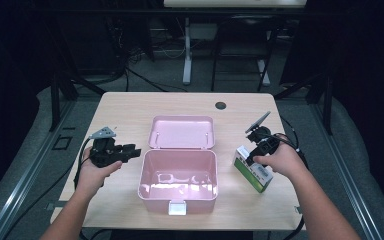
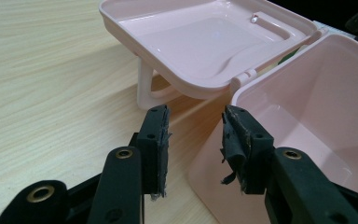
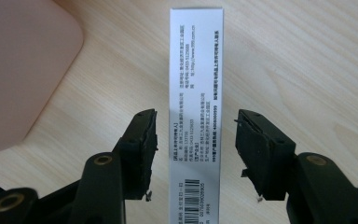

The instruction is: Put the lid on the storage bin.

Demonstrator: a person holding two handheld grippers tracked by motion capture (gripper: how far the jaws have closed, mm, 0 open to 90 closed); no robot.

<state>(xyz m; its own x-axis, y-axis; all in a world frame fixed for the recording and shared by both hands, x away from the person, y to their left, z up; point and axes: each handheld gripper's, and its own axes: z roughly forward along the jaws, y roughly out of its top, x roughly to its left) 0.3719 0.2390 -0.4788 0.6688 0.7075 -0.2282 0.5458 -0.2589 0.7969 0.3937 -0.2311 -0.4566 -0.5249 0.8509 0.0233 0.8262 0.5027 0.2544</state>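
Carton (image 3: 196, 107), a small white and green cardboard box printed with fine text and a barcode, lay on the pale wooden table (image 1: 130, 107) just right of an open pink plastic case (image 1: 178, 181), near it but apart. It looked light, stiff-walled yet crushable, with smooth printed faces that might slip; the two long side faces seemed the best place to pinch. The right gripper (image 3: 193, 154) straddled it from above, its jaws spread wider than the box, with a gap on each side, gripping nothing. The left gripper (image 2: 193, 147) hovered partly open and empty beside the case's left wall. The table was bare and matte; the room beyond was dark, with desk legs and cables.
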